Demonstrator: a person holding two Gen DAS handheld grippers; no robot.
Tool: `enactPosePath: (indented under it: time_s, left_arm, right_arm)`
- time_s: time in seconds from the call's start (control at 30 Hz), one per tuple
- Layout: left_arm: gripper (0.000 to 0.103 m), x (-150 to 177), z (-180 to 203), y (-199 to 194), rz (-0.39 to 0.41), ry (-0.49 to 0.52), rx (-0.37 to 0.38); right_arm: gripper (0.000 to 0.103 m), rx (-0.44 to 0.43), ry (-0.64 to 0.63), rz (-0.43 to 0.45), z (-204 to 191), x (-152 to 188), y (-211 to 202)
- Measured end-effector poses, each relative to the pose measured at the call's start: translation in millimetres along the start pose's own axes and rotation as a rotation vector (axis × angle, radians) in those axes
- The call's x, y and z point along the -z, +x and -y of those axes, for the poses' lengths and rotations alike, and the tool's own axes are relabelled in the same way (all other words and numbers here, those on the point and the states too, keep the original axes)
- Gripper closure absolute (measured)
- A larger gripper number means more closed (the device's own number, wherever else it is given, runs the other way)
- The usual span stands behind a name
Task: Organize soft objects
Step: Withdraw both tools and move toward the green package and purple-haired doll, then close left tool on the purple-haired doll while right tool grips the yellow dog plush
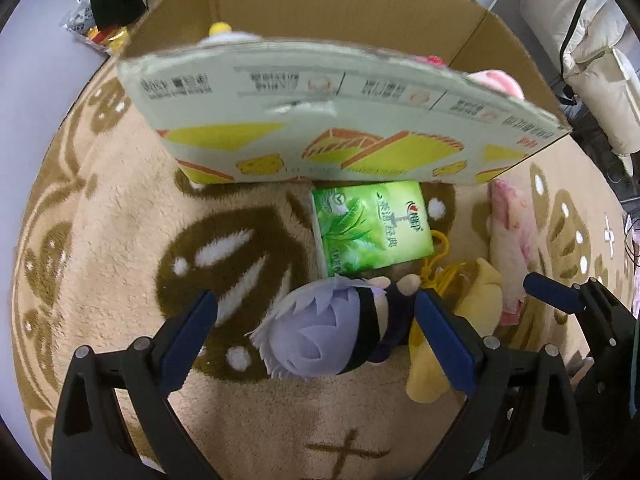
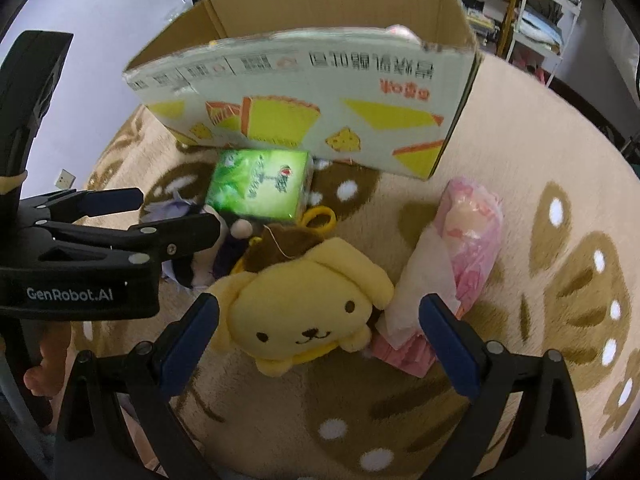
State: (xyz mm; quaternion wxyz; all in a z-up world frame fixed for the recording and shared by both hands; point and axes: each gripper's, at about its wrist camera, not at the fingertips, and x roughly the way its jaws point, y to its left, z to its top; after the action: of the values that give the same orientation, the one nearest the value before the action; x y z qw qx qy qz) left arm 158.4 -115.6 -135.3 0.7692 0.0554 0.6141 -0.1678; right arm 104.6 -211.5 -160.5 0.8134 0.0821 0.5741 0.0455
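A lavender-haired plush doll point(image 1: 320, 336) lies on the rug between the open fingers of my left gripper point(image 1: 316, 336); it also shows in the right wrist view point(image 2: 200, 264). A yellow dog plush point(image 2: 308, 312) lies between the open fingers of my right gripper point(image 2: 320, 340); it also shows in the left wrist view point(image 1: 472, 320). A green tissue pack point(image 1: 372, 228) point(image 2: 260, 186) lies against the open cardboard box point(image 1: 340, 120) point(image 2: 320, 92). A pink wrapped bundle point(image 2: 460, 264) point(image 1: 512, 248) lies to the right. Plush toys peek over the box rim.
A beige round rug point(image 1: 120, 240) point(image 2: 520, 200) with brown patterns covers the floor. Shelving point(image 2: 540, 8) stands behind the box at right. A white cushioned seat point(image 1: 600, 60) is at far right. A bag of items point(image 1: 92, 28) lies at back left.
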Motion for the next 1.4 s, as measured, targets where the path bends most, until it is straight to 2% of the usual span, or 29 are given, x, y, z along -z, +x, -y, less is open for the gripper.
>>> enactPosePath:
  time_s: [0.23, 0.47, 0.63, 0.7, 0.77, 0.87, 0.93, 1.2, 1.4]
  left_arm:
    - [0.005, 4, 2, 17, -0.033, 0.002, -0.02]
    - [0.005, 7, -11, 29, -0.042, -0.073, 0.034]
    - [0.004, 9, -15, 30, -0.03, -0.054, 0.021]
    - [0.008, 11, -7, 31, -0.018, -0.028, 0.012]
    - [0.02, 11, -1, 32, -0.013, -0.017, 0.036]
    - [0.031, 12, -1, 31, -0.015, -0.03, 0.078]
    - [0.033, 14, 1, 31, -0.009, -0.034, 0.09]
    - [0.042, 31, 11, 19, 0.052, -0.005, 0.054]
    - [0.045, 35, 11, 11, 0.054, -0.004, 0.054]
  right_arm:
    - [0.0, -0.007, 0.007, -0.025, -2, -1, 10]
    - [0.0, -0.009, -0.006, -0.037, -11, -4, 21]
    - [0.0, -0.012, -0.017, -0.043, -15, -5, 28]
    - [0.0, -0.011, -0.024, -0.044, -17, -6, 30]
    - [0.0, -0.011, -0.029, -0.047, -19, -5, 32]
    - [0.0, -0.011, -0.026, -0.051, -18, -6, 33]
    - [0.0, -0.017, -0.016, -0.054, -18, -6, 34]
    - [0.0, -0.017, -0.019, -0.033, -16, -5, 30]
    - [0.0, -0.018, -0.033, -0.033, -18, -4, 31]
